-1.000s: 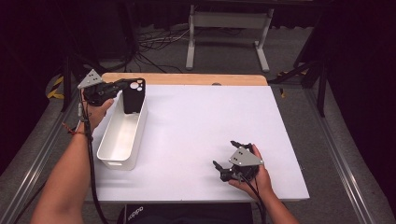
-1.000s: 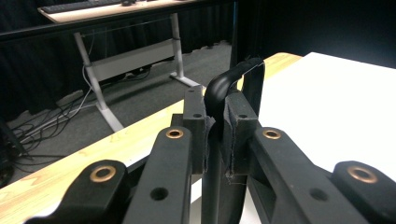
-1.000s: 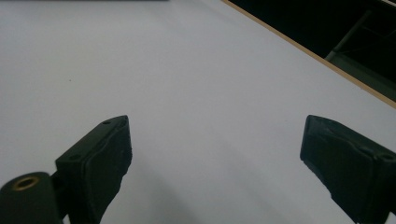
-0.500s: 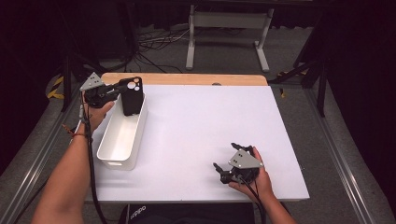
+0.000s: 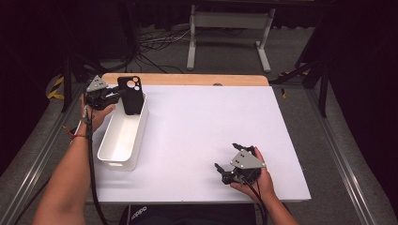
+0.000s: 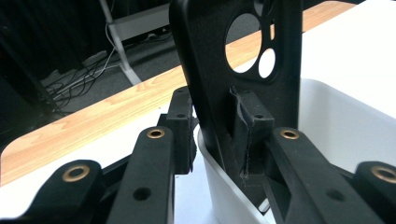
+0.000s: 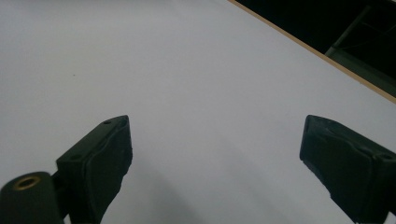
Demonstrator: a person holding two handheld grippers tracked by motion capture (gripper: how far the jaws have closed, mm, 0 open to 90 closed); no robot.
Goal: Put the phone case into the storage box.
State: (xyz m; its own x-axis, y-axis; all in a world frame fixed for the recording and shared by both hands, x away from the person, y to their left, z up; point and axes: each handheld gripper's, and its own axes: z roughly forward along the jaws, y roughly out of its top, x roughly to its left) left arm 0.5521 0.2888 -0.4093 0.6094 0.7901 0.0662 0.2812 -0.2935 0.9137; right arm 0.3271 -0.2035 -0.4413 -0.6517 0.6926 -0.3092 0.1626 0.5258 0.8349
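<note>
A black phone case [image 5: 131, 95] with round camera holes stands nearly upright in the far end of a white bin [image 5: 121, 140]; its lower end is inside the bin. My left gripper [image 5: 116, 93] reaches it from the left. In the left gripper view the case [image 6: 219, 70] sits between the pads of the left gripper [image 6: 217, 133], whose jaws have just been opening; the right pad lies against it and the left pad stands just off its edge. My right gripper [image 5: 226, 158] rests on the white table near the front right, open with nothing between its fingers [image 7: 215, 140].
The white table top [image 5: 206, 122] has a bare wooden strip [image 5: 187, 78] along its far edge. Behind it are a metal stand and cables on the floor. The bin lies lengthwise along the table's left side.
The case has shifted slightly left and now stands more upright at the bin's far end. The left jaws have spread a little. The right hand has not moved.
</note>
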